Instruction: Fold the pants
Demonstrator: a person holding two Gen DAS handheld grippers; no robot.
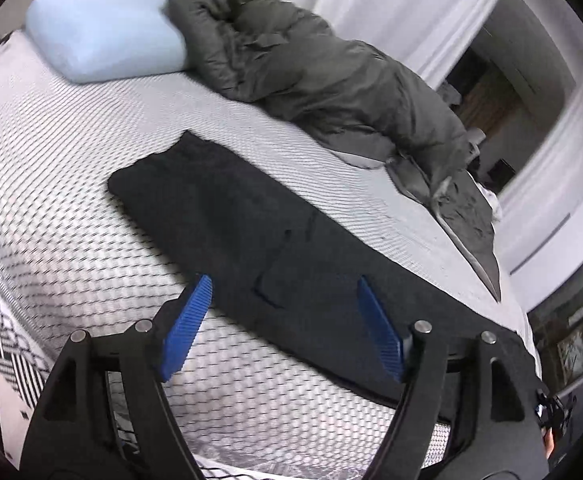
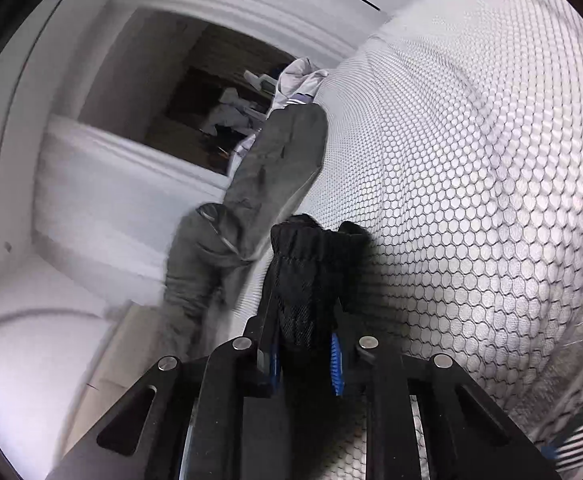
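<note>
Nearest your left camera, the left gripper (image 1: 283, 304) hangs with its jaws spread wide and nothing pinched; the blue pads (image 1: 187, 328) stand apart, one over bare mattress, the other over dark cloth. Between and beyond them the black pants (image 1: 251, 220) lie flat in a long band on the mattress (image 1: 71, 168), running from 11 o'clock down to 5 o'clock. Your right gripper (image 2: 305, 360) has its jaws drawn in on a bunched, gathered edge of the same pants (image 2: 311, 272), which rises as a dark wad from between the pads toward 12 o'clock; only slivers of blue show at either side of it. Farther out in the left view, a pale blue pillow (image 1: 103, 44) sits at 10 o'clock, touching a crumpled grey duvet (image 1: 311, 72) heaped from 12 toward 3 o'clock. In the right view, the duvet (image 2: 275, 172) hangs over the mattress edge (image 2: 471, 200) at 11 o'clock, beside a white wall with an opening (image 2: 163, 96)
</note>
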